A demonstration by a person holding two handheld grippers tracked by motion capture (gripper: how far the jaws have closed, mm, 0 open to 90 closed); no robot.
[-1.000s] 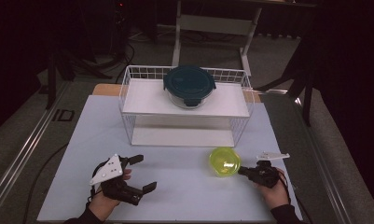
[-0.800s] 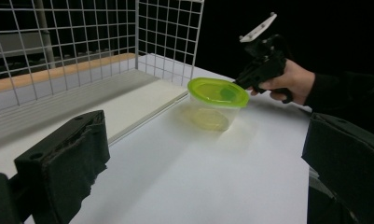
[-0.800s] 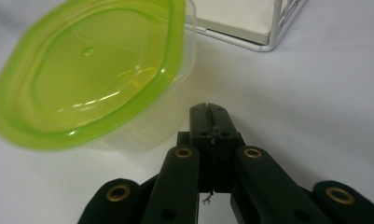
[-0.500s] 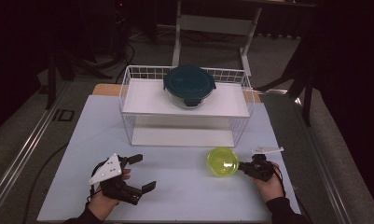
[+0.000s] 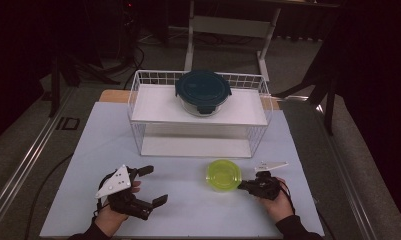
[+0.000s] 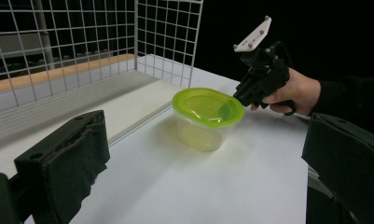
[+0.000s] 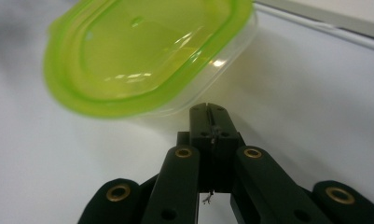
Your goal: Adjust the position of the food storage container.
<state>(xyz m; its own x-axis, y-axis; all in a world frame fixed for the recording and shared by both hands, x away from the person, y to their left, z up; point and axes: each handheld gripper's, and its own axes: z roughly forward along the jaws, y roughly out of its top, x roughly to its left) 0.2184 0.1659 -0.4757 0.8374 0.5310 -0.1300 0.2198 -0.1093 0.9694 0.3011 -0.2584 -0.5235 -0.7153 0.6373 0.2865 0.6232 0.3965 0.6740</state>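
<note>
green-lidded tub (image 5: pixel 223 175) sits near the bench's (image 5: pixel 188 210) front edge, before the wire rack (image 5: pixel 138 100), right tongs (image 5: pixel 244 185) pressed closed against its rim, likely to nudge it, left tongs (image 5: pixel 153 185) resting wide open.

I'm working in what looks like a lab or recording studio, not a home. My white table (image 5: pixel 188 210) sits in a pool of light with darkness all round. At twelve o'clock stand a metal stand frame (image 5: pixel 228 30) and cables (image 5: pixel 133 55) on grey carpet; at nine o'clock a floor rail (image 5: pixel 33 150) runs past.
</note>
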